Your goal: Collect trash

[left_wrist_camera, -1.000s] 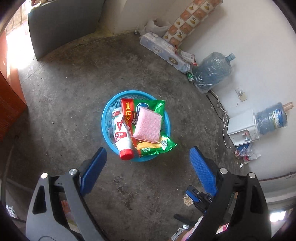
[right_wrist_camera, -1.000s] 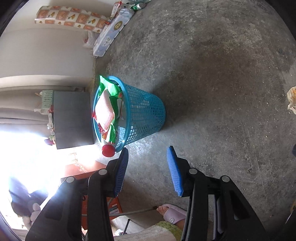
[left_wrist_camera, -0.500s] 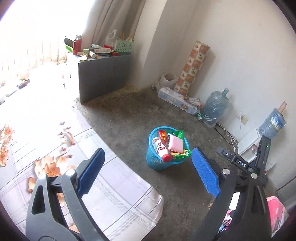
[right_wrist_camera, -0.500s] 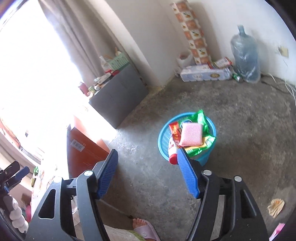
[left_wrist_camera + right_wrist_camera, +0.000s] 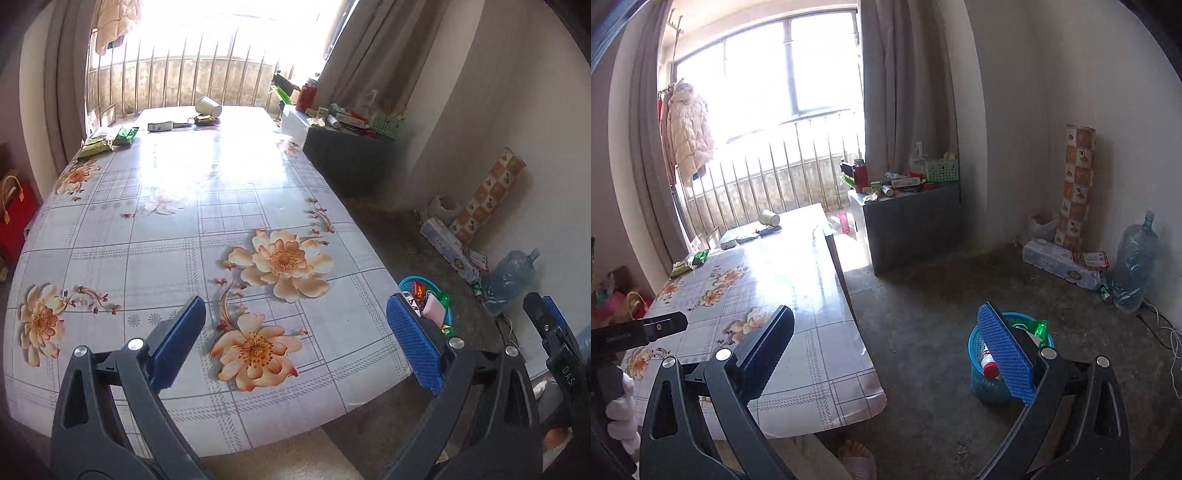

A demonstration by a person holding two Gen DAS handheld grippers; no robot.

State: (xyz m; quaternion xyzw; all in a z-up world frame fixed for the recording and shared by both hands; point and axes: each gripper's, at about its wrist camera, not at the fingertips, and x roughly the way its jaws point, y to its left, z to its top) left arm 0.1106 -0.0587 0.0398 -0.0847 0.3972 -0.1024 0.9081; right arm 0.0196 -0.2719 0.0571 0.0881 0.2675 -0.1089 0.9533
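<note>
left gripper (image 5: 295, 343): jaws spread wide, nothing held, raised over the floral tablecloth (image 5: 166, 229).
right gripper (image 5: 886, 354): jaws wide, nothing held, seen between table edge and basket.
trash basket (image 5: 988, 387): blue, on the concrete floor (image 5: 942, 295) beside the table, filled with wrappers, a pink sponge (image 5: 434, 311) and a red-capped bottle (image 5: 990, 365).
remaining trash: green snack packets (image 5: 107, 139) and a tipped paper cup (image 5: 208, 106) located at the table's far end.

Holding left gripper (image 5: 295, 343) and right gripper (image 5: 886, 354) level, side by side — jaws spread wide, gripping nothing.
</note>
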